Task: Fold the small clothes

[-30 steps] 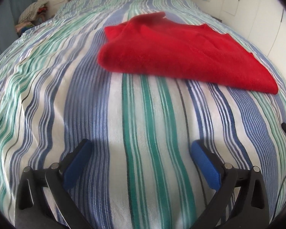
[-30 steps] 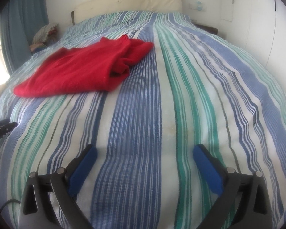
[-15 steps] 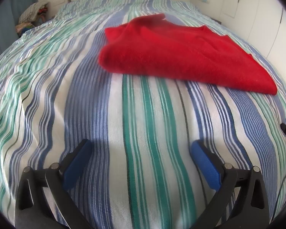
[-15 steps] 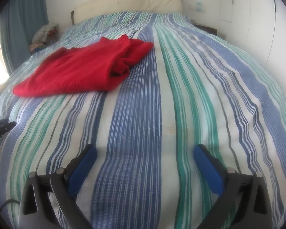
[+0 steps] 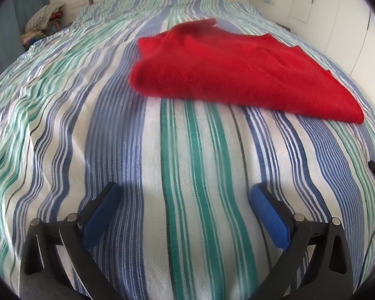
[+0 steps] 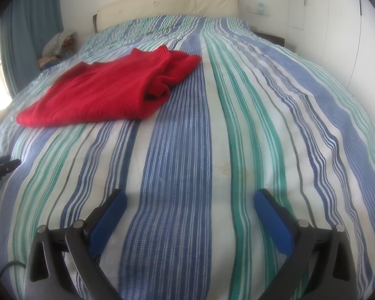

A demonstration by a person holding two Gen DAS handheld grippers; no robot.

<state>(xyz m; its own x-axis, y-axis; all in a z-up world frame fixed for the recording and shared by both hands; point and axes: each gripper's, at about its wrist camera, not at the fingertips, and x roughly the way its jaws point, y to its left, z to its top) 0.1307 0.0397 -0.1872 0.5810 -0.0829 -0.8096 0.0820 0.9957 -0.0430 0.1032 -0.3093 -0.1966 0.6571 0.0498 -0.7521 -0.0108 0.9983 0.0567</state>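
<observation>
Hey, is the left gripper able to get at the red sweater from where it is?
Probably yes: the left gripper is open and empty, and only bare striped bedspread lies between it and the red sweater ahead.

The red sweater (image 5: 237, 75) at upper centre looks like soft, fuzzy matt knit. The bedspread (image 5: 187, 162) beneath is coarse woven striped cloth. The left hand-held gripper (image 5: 185, 195) shows matt black plastic, textured blue pads (image 5: 270, 215) and small shiny metal pins.

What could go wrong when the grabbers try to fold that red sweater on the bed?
The red sweater is already bunched at its far end, so a pinch there might grab several layers. The left gripper and right gripper are both open and well short of it; on the soft striped bedspread they might catch bedding too.
</observation>
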